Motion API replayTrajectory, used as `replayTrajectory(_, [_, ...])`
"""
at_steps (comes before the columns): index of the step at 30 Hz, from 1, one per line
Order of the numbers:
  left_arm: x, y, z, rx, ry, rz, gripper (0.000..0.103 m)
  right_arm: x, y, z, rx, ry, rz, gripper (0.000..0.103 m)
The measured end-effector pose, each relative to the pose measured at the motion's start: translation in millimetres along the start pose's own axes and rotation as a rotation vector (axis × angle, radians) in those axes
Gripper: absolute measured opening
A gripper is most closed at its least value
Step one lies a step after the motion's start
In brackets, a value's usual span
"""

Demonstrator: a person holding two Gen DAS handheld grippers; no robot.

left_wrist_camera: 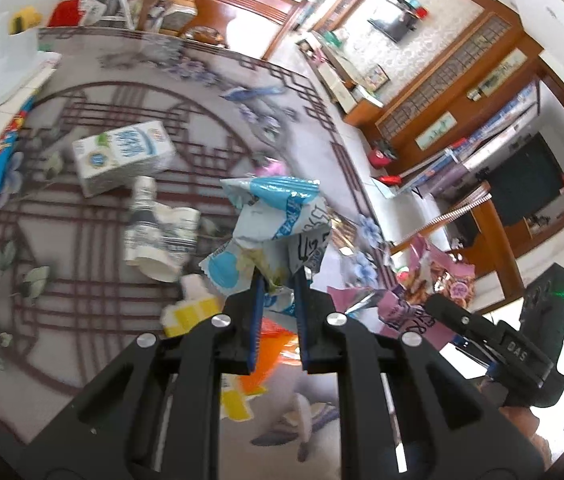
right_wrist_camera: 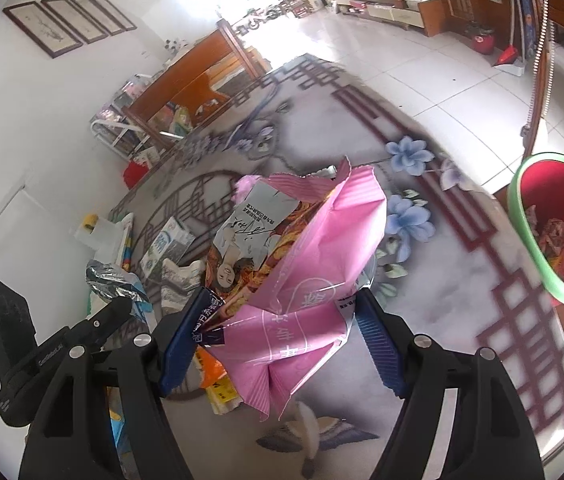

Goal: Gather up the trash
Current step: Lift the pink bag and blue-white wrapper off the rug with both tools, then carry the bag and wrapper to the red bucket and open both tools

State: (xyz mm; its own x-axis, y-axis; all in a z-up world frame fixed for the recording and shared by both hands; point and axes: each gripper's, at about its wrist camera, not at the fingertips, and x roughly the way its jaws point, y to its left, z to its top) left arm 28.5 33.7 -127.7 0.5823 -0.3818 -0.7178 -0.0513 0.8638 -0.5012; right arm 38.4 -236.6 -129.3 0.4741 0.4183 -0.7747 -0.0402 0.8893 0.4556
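My left gripper (left_wrist_camera: 280,284) is shut on a crumpled blue-and-white wrapper (left_wrist_camera: 278,220), held up above the patterned carpet (left_wrist_camera: 82,280). My right gripper (right_wrist_camera: 285,304) is shut on a large pink snack bag (right_wrist_camera: 313,272), which fills the gap between the blue pads and hangs clear of the floor. In the left wrist view the right gripper (left_wrist_camera: 441,308) appears at the lower right with the pink bag (left_wrist_camera: 429,292). In the right wrist view the left gripper (right_wrist_camera: 118,306) shows at the lower left with its wrapper (right_wrist_camera: 110,280). A red bin with a green rim (right_wrist_camera: 545,157) stands at the right edge, some trash inside.
On the carpet lie a white milk carton (left_wrist_camera: 122,156), crushed paper cups (left_wrist_camera: 158,232), a yellow-and-white box (left_wrist_camera: 190,312) and an orange wrapper (left_wrist_camera: 274,336). Wooden furniture (right_wrist_camera: 198,76) lines the carpet's far side. White tiled floor (right_wrist_camera: 421,80) lies beyond.
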Motion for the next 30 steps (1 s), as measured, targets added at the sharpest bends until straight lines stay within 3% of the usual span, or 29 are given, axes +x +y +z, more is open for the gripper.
replayTrajectory(30, [80.7, -117.9, -19.0, 0.172, 0.144, -0.097, 0.014, -53.0, -117.8, 10.8, 0.177, -0.071, -0.114, 0.072])
